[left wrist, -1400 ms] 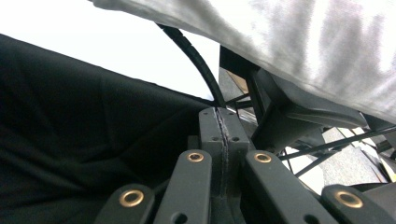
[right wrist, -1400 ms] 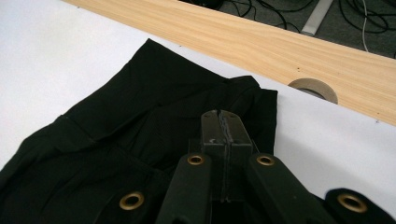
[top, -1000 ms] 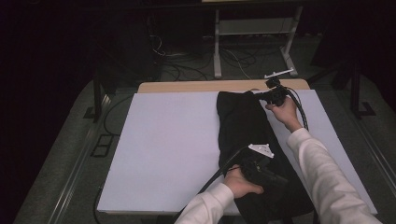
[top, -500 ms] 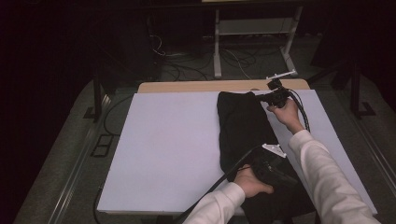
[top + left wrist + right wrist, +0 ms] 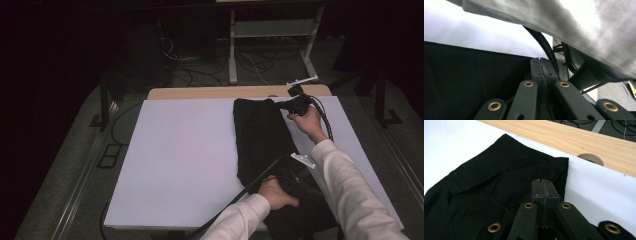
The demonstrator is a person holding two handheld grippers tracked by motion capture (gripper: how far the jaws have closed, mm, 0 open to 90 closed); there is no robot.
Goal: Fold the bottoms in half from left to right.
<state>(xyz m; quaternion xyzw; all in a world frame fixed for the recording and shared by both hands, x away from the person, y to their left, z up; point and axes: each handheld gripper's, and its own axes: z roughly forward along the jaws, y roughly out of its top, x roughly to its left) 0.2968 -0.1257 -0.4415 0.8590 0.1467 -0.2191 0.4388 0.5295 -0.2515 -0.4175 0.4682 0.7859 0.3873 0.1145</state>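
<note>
Garment, black, lies lengthwise on the white sheet, right of centre, running from 12 o'clock down to 6. My right gripper sits at the garment's far corner, about 1 o'clock; in the right gripper view its jaws meet on the cloth edge, pinching it. My left gripper rests at the near end, about 5 o'clock, jaws pressed together over dark cloth; I cannot tell whether any is caught between them. White sleeve crosses above.
</note>
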